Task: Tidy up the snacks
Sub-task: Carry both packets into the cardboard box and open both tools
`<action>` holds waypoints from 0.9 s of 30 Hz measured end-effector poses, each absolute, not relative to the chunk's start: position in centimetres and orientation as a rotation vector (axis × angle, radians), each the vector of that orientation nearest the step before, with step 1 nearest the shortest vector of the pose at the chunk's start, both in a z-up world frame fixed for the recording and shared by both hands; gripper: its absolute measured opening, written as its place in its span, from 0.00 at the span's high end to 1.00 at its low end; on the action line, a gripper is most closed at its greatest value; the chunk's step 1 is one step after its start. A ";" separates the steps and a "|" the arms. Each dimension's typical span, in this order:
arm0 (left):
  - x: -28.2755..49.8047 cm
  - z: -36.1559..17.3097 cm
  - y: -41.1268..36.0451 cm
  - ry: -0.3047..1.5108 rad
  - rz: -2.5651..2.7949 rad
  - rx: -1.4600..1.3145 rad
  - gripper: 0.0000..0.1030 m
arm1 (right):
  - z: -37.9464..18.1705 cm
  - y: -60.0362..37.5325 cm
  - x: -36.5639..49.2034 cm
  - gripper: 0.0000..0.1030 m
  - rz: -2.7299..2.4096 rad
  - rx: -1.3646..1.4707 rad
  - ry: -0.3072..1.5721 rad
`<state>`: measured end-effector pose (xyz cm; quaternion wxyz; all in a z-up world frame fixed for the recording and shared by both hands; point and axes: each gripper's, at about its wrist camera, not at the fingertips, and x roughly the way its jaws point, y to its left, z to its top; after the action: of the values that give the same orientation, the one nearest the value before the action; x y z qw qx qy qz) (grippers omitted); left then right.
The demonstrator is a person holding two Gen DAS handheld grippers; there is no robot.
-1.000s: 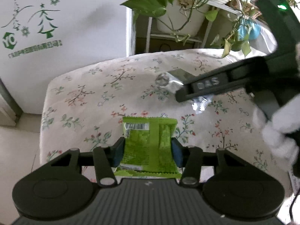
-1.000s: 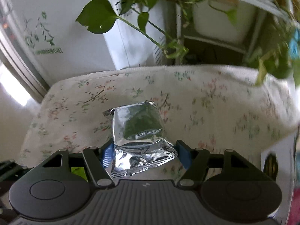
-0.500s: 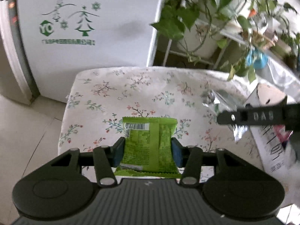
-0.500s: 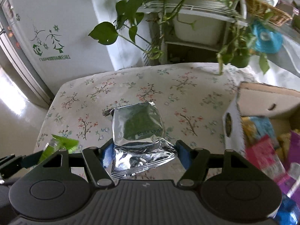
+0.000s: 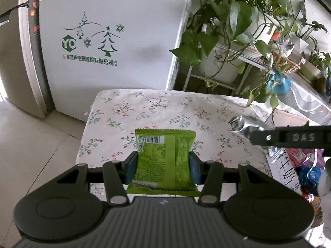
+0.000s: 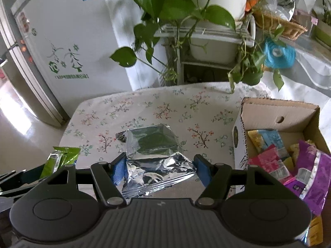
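Observation:
A green snack packet with a barcode hangs above the floral tablecloth, and my left gripper is shut on its two sides. In the right wrist view a crinkled silver foil packet sits between blue pads, with my right gripper shut on it. The green snack packet shows again at the lower left there. From the left wrist view, the right gripper's dark finger crosses the right edge with the silver foil packet at its tip.
An open cardboard box stands on the right of the table, holding several colourful snack packets. A white cabinet with green tree prints stands beyond the table. Potted plants on a rack hang over the far edge.
Both grippers have risen and drawn back from the table, each still holding its packet. The cardboard box with snacks has come into view on the right.

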<state>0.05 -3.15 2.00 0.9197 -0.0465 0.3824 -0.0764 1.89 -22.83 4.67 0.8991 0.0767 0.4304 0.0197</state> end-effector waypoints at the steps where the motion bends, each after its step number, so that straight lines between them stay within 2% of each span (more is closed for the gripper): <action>1: -0.1 2.1 -3.2 0.784 -0.153 -0.092 0.51 | 4.9 -22.9 1.7 0.28 0.042 0.159 0.885; 27: -4.0 6.7 -11.1 0.741 -0.252 -0.061 0.51 | 7.9 -29.7 -4.7 0.27 -0.032 0.209 0.791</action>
<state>-4.02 -11.09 6.70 0.9240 -0.0296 0.3610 -0.1228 -4.74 -29.68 7.89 0.9174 0.1015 0.3845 -0.0158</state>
